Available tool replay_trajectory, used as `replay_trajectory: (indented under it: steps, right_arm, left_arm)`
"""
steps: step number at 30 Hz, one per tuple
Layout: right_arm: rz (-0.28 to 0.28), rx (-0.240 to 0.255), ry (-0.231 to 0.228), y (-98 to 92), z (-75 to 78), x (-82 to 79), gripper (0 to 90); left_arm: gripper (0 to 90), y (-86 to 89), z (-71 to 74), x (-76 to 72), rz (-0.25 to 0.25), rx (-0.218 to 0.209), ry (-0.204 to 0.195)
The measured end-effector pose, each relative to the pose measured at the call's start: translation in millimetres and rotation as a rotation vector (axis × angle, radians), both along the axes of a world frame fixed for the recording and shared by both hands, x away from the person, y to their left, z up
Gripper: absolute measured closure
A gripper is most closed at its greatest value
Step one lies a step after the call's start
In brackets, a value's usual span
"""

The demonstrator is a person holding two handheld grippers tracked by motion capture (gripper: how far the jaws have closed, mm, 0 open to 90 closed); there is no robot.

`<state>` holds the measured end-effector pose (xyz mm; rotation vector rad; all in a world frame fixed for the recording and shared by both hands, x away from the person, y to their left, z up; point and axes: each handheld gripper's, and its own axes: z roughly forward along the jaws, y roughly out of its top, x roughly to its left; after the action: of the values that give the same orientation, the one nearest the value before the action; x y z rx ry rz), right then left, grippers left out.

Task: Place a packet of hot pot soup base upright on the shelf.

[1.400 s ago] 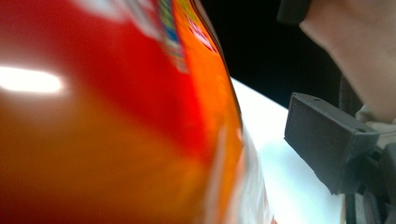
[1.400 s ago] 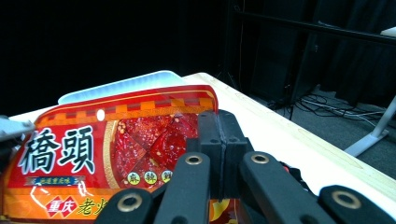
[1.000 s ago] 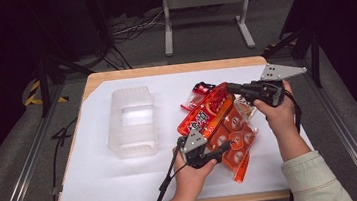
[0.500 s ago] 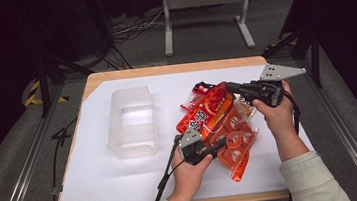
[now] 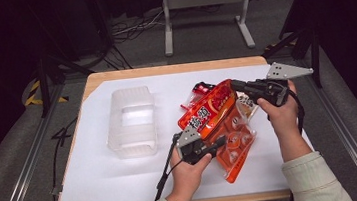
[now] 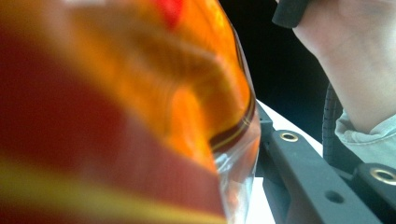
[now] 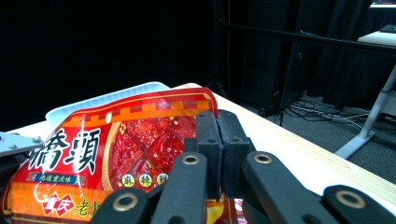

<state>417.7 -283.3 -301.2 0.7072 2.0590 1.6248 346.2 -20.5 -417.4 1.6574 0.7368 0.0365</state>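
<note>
Red-and-orange snack packet (image 5: pixel 211 111) is pinched at its two-o'clock corner by the right gripper (image 5: pixel 235 85), while the left gripper (image 5: pixel 219 142) jaws have just closed onto its six-o'clock end, readying a two-handed lift.

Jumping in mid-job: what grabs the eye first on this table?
The bright red-orange snack bag, lifted right of centre above other orange packets, pinched at its far end by the shut right gripper and at its near end by the left gripper, whose jaws have just been closing on it. To the left, a clear plastic tray sits on the white sheet.
</note>
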Motion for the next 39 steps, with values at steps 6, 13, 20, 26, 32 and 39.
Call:
replay_trajectory:
  steps: [6,13,20,26,32,39]
  right_arm:
    - [-0.013,0.043,-0.001,-7.8,2.3,-3.9,84.6]
    - [-0.036,0.058,-0.006,-17.7,5.4,-8.8,82.2]
    - [-0.045,0.064,0.013,-27.4,1.9,-13.7,79.2]
    - [-0.049,0.075,0.026,-33.8,-4.1,-18.2,78.4]
    - [-0.060,0.067,0.024,-39.1,-0.8,-23.7,77.3]
    - [-0.075,0.055,0.051,-42.4,-2.1,-23.5,75.3]
  left_arm:
    - [71.0,8.9,16.7,4.0,-0.006,0.041,-0.054]
    - [71.1,22.8,40.7,9.6,-0.038,0.086,-0.109]
    - [71.1,41.4,68.1,23.6,-0.081,0.148,-0.143]
    - [71.0,53.2,80.9,33.6,-0.079,0.207,-0.160]
    - [71.0,67.6,94.0,36.2,-0.097,0.260,-0.202]
    - [71.0,84.4,106.0,37.1,-0.089,0.285,-0.218]
